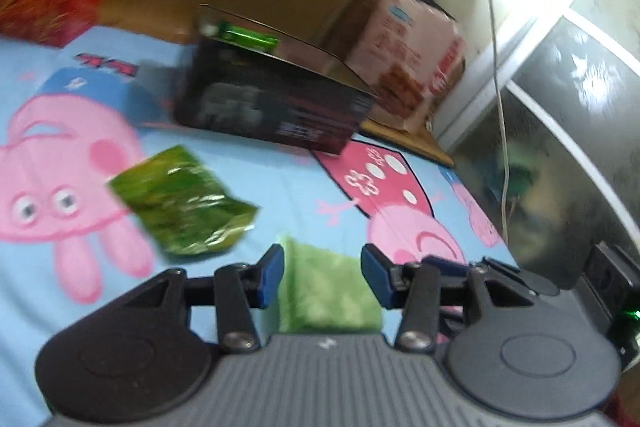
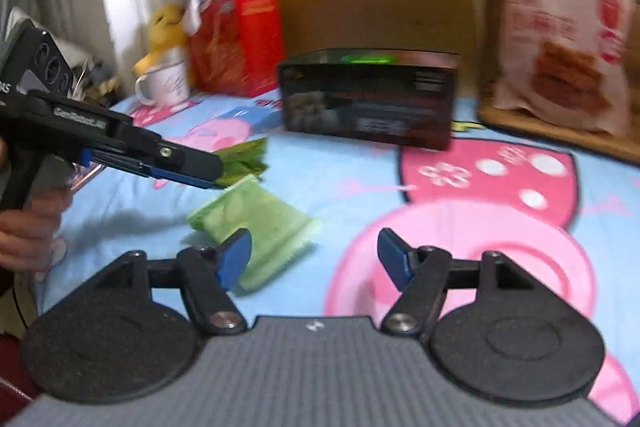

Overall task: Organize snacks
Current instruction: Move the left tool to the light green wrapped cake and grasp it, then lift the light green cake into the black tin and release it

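A blue cartoon bedsheet (image 2: 320, 163) is covering the surface. The light green packet (image 2: 256, 223) is lying at six o'clock of the black box (image 2: 368, 99). Left gripper (image 1: 322, 275) and right gripper (image 2: 314, 255) are both standing released, grasping nothing.

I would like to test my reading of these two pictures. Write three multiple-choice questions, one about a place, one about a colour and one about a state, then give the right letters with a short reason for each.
1. Where does the pale green packet lie?
A. on the blue sheet
B. inside a drawer
C. on a plate

2. What colour is the open box?
A. white
B. yellow
C. black

3. How does the right gripper stand?
A. shut on a packet
B. open, nothing between its jaws
C. shut and empty

Answers:
1 A: the packet rests flat on the cartoon-printed sheet.
2 C: its walls are dark black with pale print.
3 B: the blue pads stand wide apart, and only the sheet shows between them.
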`<state>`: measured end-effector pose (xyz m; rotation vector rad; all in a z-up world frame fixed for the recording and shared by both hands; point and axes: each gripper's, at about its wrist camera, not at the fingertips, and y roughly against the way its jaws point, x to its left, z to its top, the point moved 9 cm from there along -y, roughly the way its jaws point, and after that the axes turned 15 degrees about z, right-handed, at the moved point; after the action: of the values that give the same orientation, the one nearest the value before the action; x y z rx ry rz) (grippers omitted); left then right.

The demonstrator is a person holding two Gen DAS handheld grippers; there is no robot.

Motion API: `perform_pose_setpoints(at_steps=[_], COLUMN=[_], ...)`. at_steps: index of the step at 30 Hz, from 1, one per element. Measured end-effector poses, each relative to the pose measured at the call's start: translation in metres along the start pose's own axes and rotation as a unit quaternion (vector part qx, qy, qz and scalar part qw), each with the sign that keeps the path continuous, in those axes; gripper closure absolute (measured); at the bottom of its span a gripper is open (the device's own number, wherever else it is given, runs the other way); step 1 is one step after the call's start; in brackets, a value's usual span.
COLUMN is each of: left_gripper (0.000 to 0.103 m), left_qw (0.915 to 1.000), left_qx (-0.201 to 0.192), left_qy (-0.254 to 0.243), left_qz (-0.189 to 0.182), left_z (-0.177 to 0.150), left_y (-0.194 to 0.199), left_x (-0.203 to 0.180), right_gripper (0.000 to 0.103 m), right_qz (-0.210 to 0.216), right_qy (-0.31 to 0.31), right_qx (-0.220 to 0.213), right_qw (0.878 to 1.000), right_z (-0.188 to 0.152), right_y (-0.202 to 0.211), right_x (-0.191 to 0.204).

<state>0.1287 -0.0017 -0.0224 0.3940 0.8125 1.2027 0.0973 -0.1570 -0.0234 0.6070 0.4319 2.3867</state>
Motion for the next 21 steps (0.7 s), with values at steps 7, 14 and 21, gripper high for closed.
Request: perform_pose_setpoints(at_steps=[7,14,21], left_gripper=[0.059,0.061,0.073], left_qw=[0.9996,0.9991,0.9988], left_qx=[-0.005,0.026,0.048], left_qy=[-0.008,-0.004,-0.007], left_qz=[0.026,0.032,-0.005], left_z=[0.005,-0.016,-0.02], left_y=[-0.006,-0.003,-0.019], left_x=[-0.004,0.011,-0.006], right_gripper=[0.039,0.049,0.077], right_qz=[0.024,0.024,0.018], right_qy=[-0.011,0.025,0.024], right_qx=[-0.003,0.023,0.018], right_qw=[1.0,0.999,0.999], right_z=[-0.012,-0.017,-0.016], right_y=[-0.008,-0.034,-0.034], right_x=[0.017,0.03,0.025])
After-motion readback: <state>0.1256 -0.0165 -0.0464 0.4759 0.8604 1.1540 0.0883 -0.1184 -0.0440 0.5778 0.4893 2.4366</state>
